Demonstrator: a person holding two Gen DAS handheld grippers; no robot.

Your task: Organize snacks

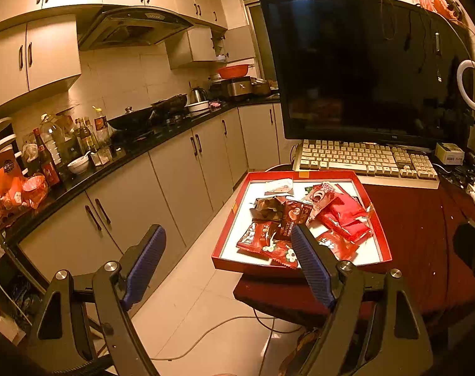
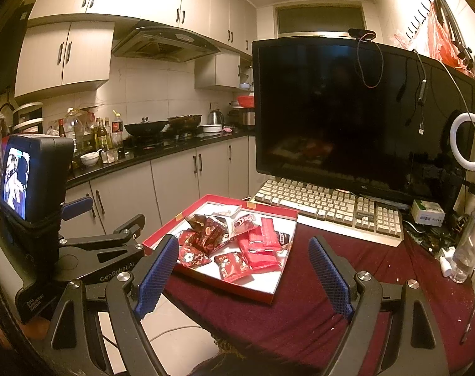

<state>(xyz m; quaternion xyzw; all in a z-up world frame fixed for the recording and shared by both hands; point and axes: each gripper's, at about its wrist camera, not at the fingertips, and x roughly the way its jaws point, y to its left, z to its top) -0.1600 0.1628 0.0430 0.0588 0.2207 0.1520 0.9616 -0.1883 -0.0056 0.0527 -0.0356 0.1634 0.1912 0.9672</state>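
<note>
A shallow red box lid (image 2: pixel 270 294) with a white inside sits on a table covered in dark red cloth (image 2: pixel 347 282). Its near left corner juts past the table's left edge, over the tiled floor (image 1: pixel 187 282). The box's long axis runs from near to far, angled slightly toward the far left in the right wrist view. Piled loosely in it are snack packets (image 2: pixel 237 241): flat red wrappers (image 2: pixel 262 244) lying mostly lengthwise toward the far side, dark brown crinkled packets (image 2: pixel 206 225) at the far left, and small red ones (image 2: pixel 232 266) close to the near rim. White floor of the box shows along the near and right sides.

The left gripper (image 1: pixel 228 250) hangs to the left of the table over open floor, its blue-padded fingers spread wide and holding nothing. The right gripper (image 2: pixel 243 266) is above the near table edge, fingers also spread wide and empty, framing the box.

Beyond the box lie a beige keyboard (image 2: pixel 331 210) and a dark monitor (image 2: pixel 347 109). Bare cloth stretches to the right of the box. A kitchen counter (image 1: pixel 143 144) runs along the left.
</note>
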